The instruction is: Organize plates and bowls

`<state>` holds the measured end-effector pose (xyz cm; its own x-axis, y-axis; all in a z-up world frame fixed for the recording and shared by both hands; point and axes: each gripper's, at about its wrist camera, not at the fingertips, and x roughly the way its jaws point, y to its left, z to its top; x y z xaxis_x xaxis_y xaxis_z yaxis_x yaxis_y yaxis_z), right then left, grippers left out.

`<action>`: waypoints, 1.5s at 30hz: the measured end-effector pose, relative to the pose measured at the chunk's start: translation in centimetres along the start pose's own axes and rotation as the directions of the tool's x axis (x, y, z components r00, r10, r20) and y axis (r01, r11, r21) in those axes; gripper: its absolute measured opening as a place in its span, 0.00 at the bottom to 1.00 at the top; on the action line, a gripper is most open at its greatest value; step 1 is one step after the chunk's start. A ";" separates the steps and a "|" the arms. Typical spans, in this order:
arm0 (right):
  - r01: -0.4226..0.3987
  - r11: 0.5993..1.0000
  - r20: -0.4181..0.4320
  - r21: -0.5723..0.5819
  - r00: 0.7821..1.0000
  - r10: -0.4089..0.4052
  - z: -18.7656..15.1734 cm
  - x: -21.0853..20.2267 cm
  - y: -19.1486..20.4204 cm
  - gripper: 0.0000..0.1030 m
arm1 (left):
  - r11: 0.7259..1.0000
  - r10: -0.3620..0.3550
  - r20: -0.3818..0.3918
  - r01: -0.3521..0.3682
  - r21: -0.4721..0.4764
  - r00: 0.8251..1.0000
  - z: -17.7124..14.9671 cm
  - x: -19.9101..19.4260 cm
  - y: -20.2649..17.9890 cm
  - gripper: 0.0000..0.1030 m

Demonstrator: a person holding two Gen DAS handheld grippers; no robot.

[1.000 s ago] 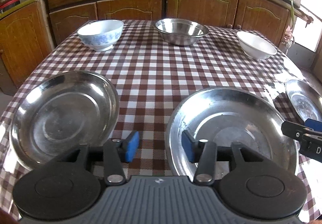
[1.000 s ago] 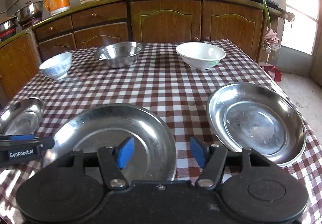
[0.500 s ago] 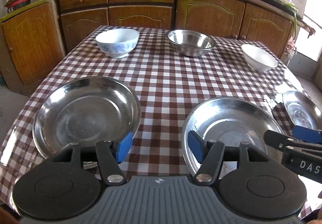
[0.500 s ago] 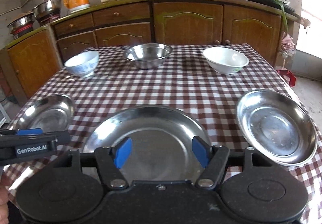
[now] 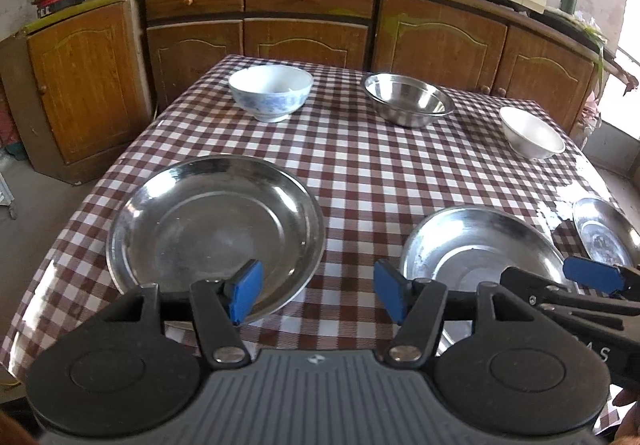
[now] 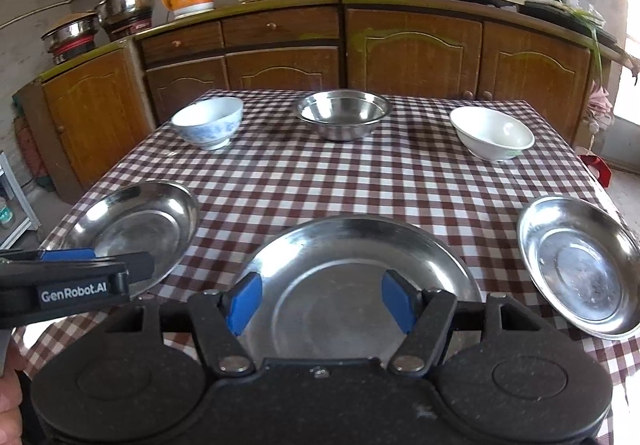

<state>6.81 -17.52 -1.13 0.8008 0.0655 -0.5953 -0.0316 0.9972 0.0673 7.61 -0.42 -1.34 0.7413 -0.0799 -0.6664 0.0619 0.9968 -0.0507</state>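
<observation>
Both the left gripper [image 5: 316,293] and right gripper [image 6: 322,303] are hovering wide open, empty. The middle plate [image 6: 360,277] is lying beneath the right fingers [image 6: 244,301]; pinching its near rim suits stacking.

Daylight is pouring in from right of both grippers, glaring off the steel plate [image 6: 580,265] and tablecloth [image 5: 568,201]; fisheye edges are bending the cabinets [image 6: 280,45].
</observation>
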 end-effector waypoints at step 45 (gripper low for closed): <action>-0.111 0.988 -0.004 -0.111 0.994 0.111 2.5 0.9 9.7 0.77 | 0.991 0.096 0.045 -0.092 -0.097 0.994 1.3 -3.0 7.2 0.62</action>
<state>8.75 -7.89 0.96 0.7900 0.1762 -0.5872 -0.1865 0.9815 0.0436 6.69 6.97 1.23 0.7731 0.0165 -0.6341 -0.0712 0.9956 -0.0609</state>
